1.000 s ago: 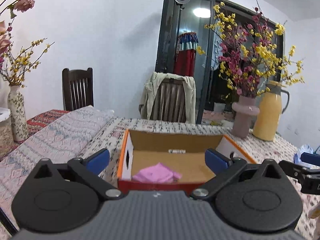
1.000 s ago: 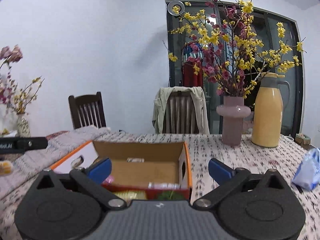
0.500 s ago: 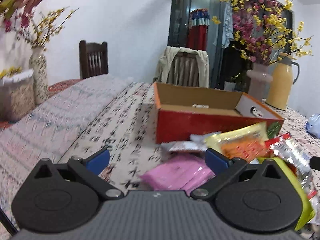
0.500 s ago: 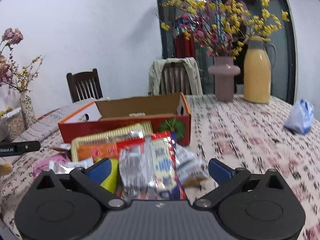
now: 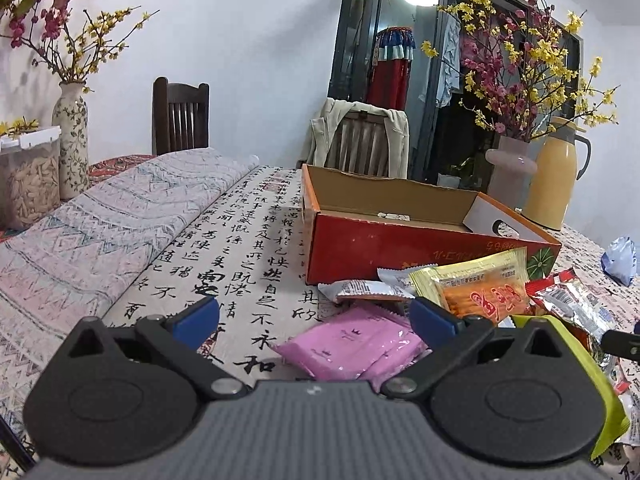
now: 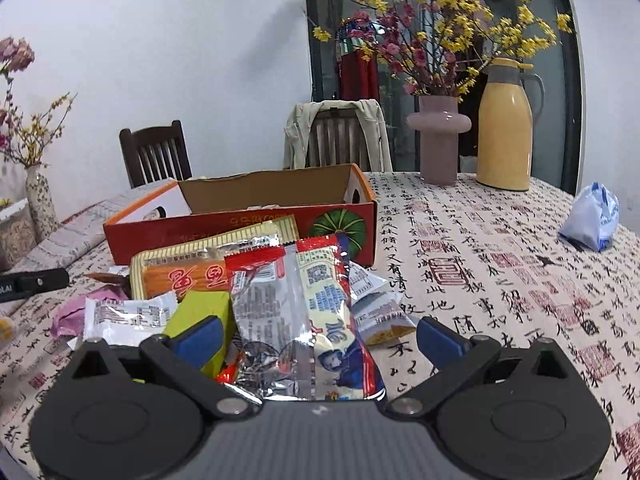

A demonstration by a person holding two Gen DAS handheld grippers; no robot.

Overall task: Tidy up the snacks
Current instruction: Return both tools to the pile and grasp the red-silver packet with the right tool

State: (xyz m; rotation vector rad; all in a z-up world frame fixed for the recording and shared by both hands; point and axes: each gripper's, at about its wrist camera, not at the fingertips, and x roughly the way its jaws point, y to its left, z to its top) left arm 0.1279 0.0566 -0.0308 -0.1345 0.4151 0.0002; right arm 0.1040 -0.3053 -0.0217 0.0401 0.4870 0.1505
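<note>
The surface (image 5: 248, 240), under a cloth printed with black script, fills the lower half of both views. The red cardboard box (image 5: 400, 240) sits open at centre frame in the left wrist view, centre-left in the right wrist view (image 6: 248, 224). In front of it lies the snack pile: an orange-and-yellow packet (image 5: 480, 288) leaning against the box front, a pink packet (image 5: 352, 340) at lower centre of the left view, a silver-and-red packet (image 6: 296, 300) at lower centre of the right view, and a lime-green packet (image 6: 204, 312) to its left. The left tongs (image 5: 314, 316) stand wide, holding nothing, over the pink packet. The right tongs (image 6: 320, 334) stand wide over the silver-and-red packet.
</note>
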